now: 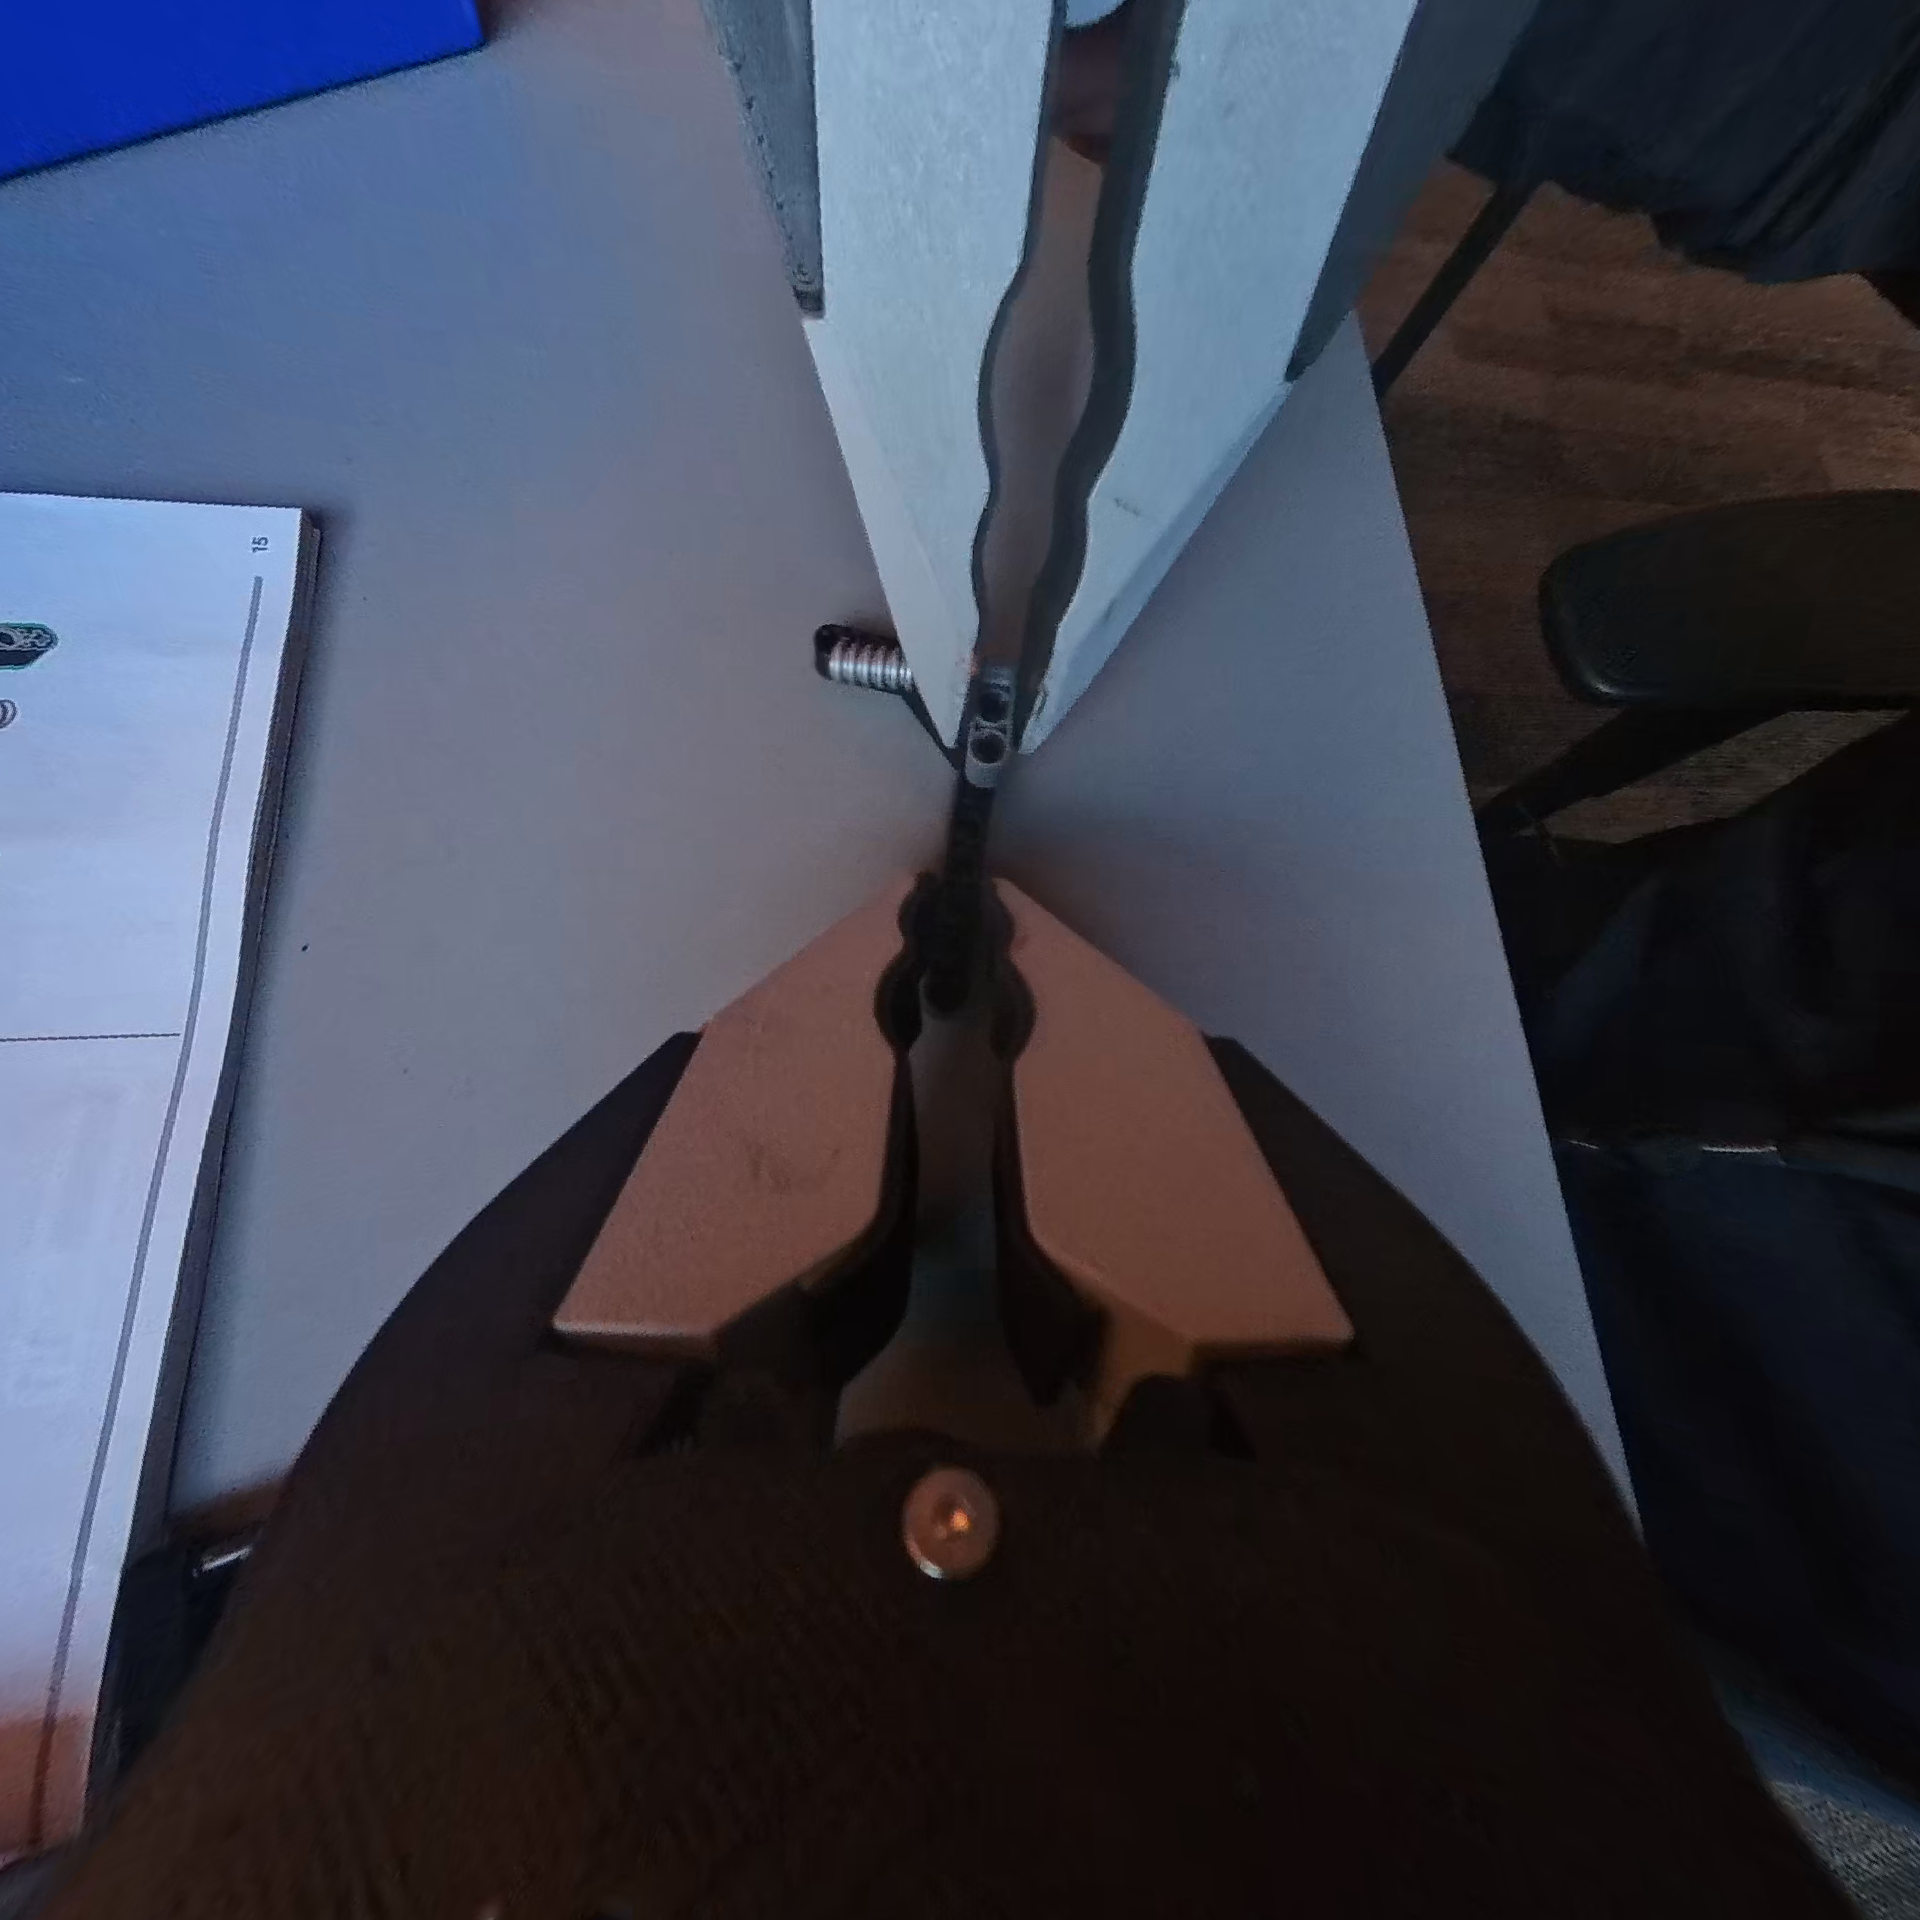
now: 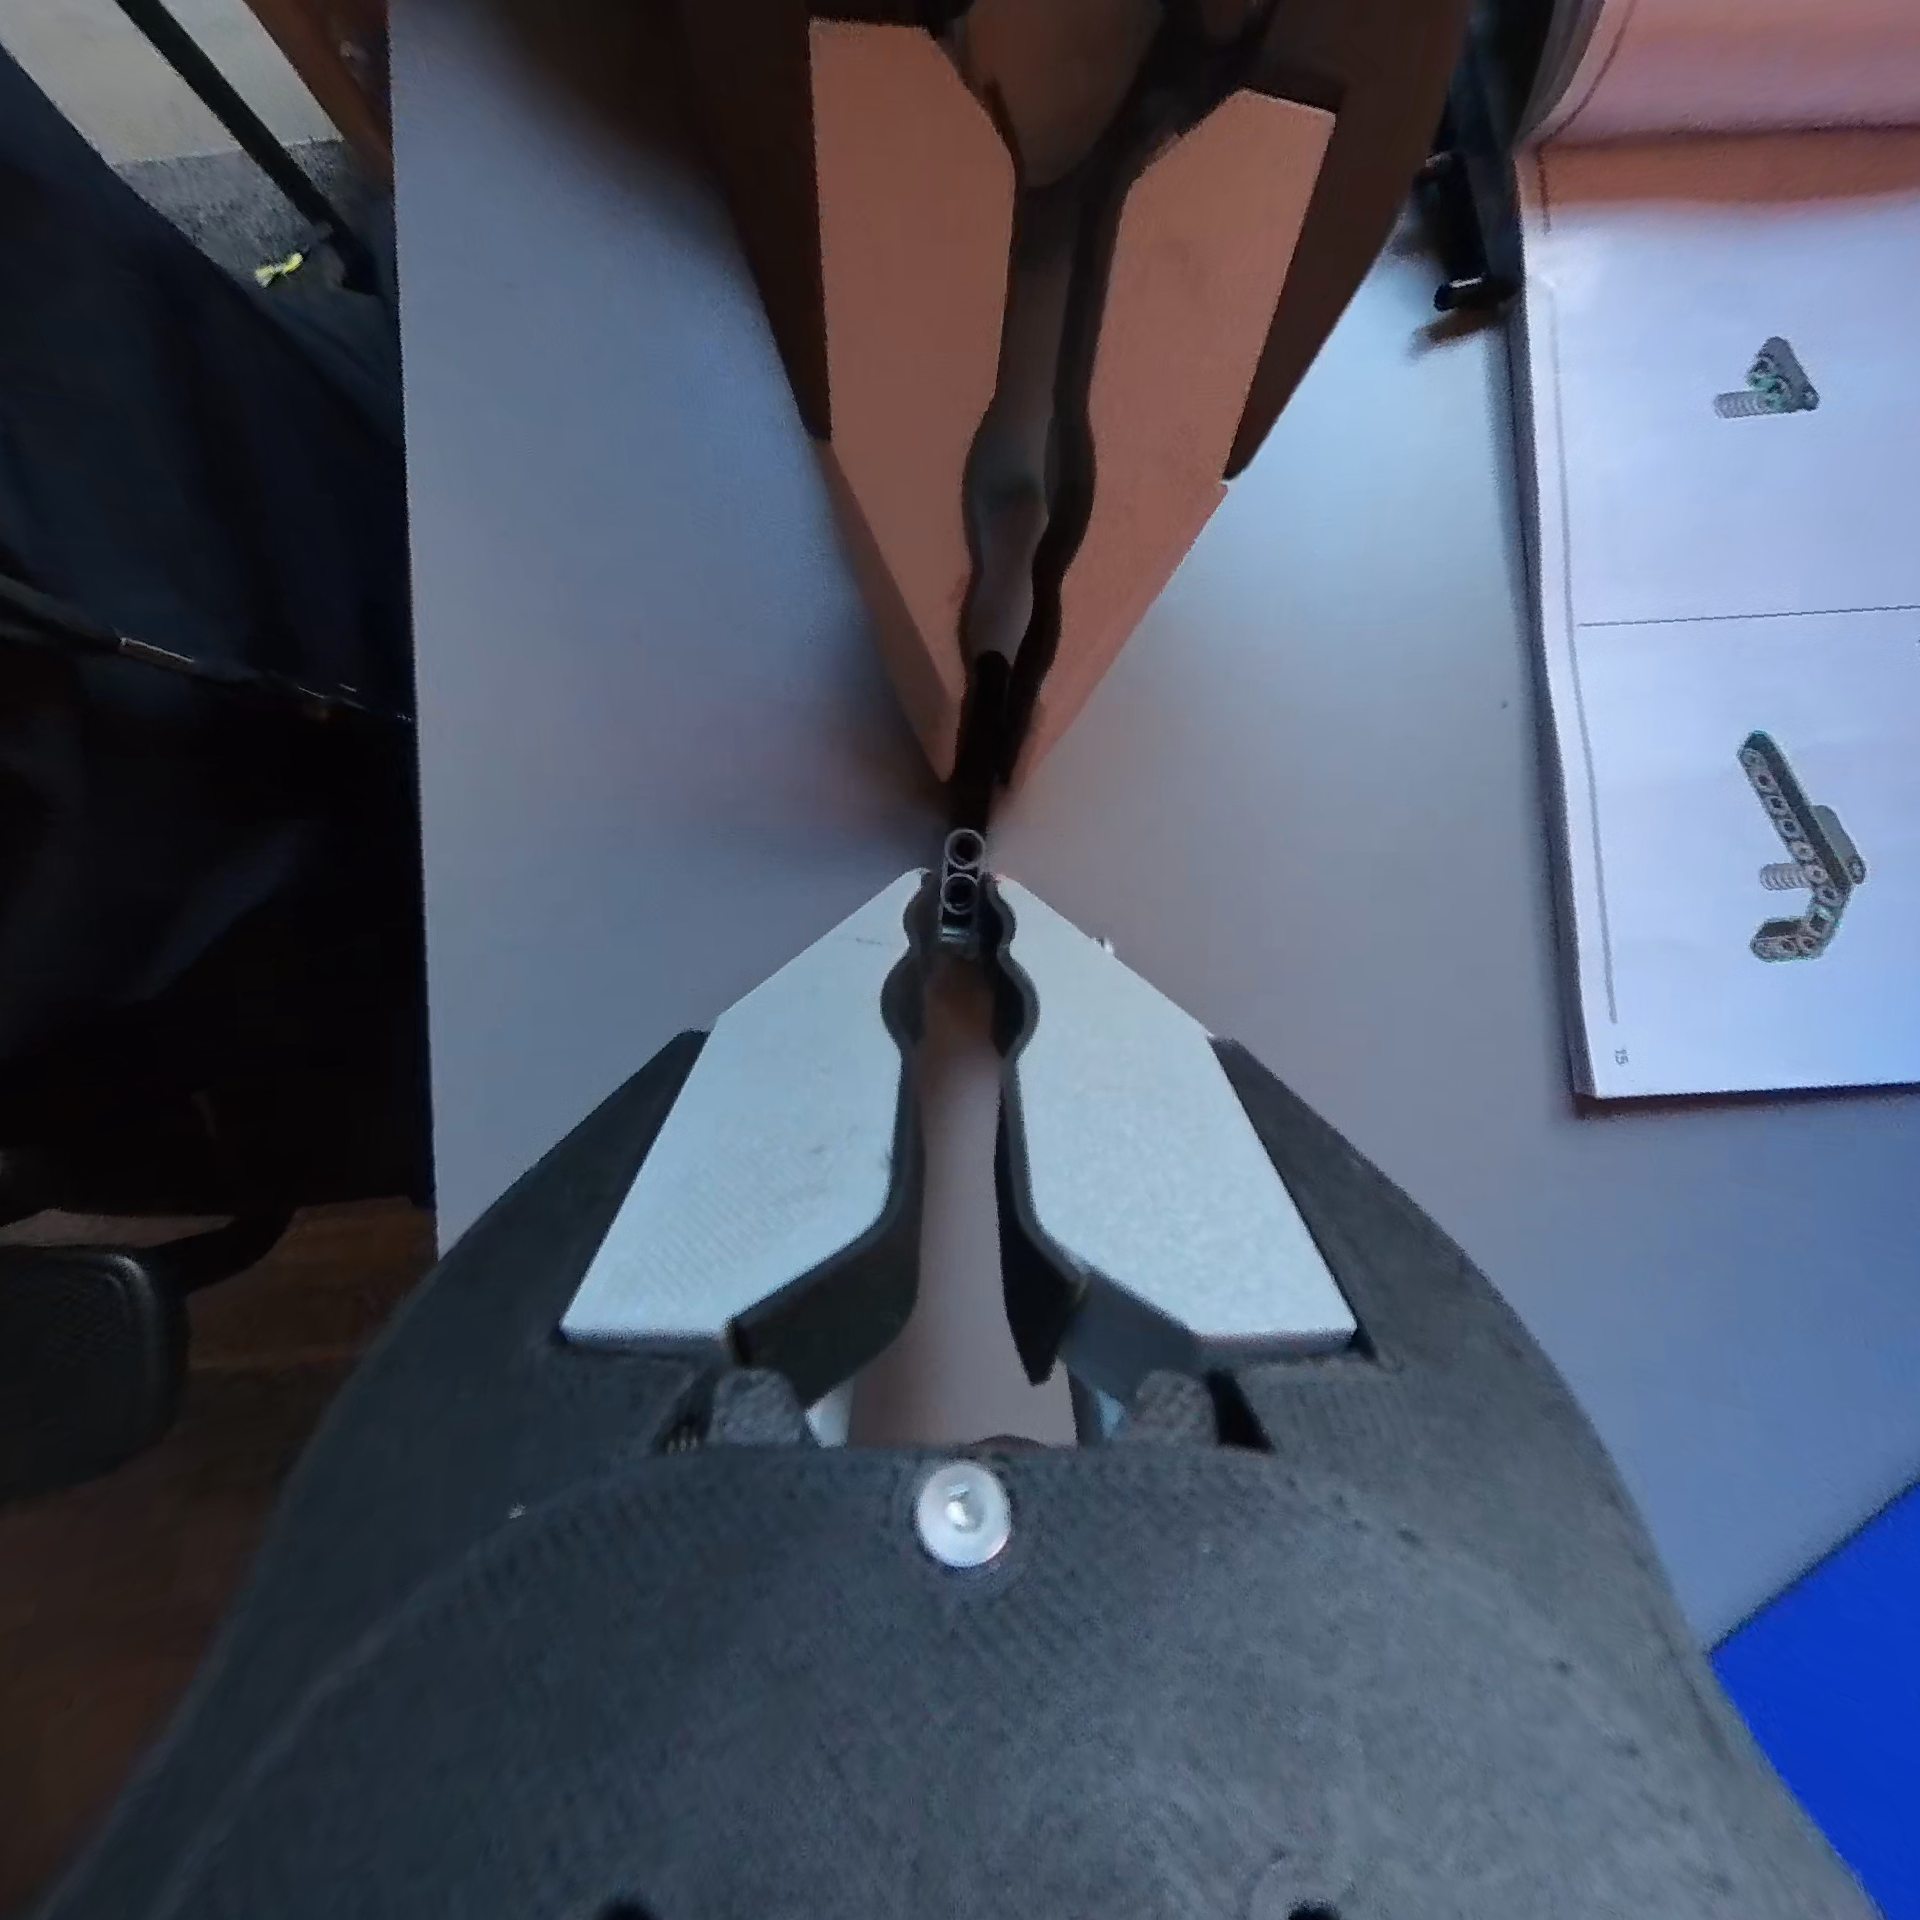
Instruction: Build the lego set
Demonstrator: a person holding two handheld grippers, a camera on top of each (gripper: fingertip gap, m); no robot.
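My left gripper [image 1: 958,914], with orange fingers, is shut on a black Lego beam [image 1: 968,842] that sticks out forward. My right gripper [image 2: 961,904], with white fingers, is shut on a small grey Lego piece [image 2: 961,878] with two round holes. The two grippers face each other tip to tip above the grey table [image 1: 540,416]. The grey piece [image 1: 989,727] meets the far end of the black beam [image 2: 987,727]. A silver worm gear [image 1: 862,665] sticks out sideways beside the right gripper's tip [image 1: 1003,686]. The left gripper [image 2: 977,769] shows at the top of the right wrist view.
An open instruction booklet [image 1: 125,935] lies on the table to the left, also in the right wrist view [image 2: 1725,644]. A blue sheet [image 1: 208,73] lies at the far corner. The table edge [image 1: 1455,727] runs close by, with a black chair [image 1: 1745,603] and wooden floor beyond. Left and right tips are no more than a few centimetres apart.
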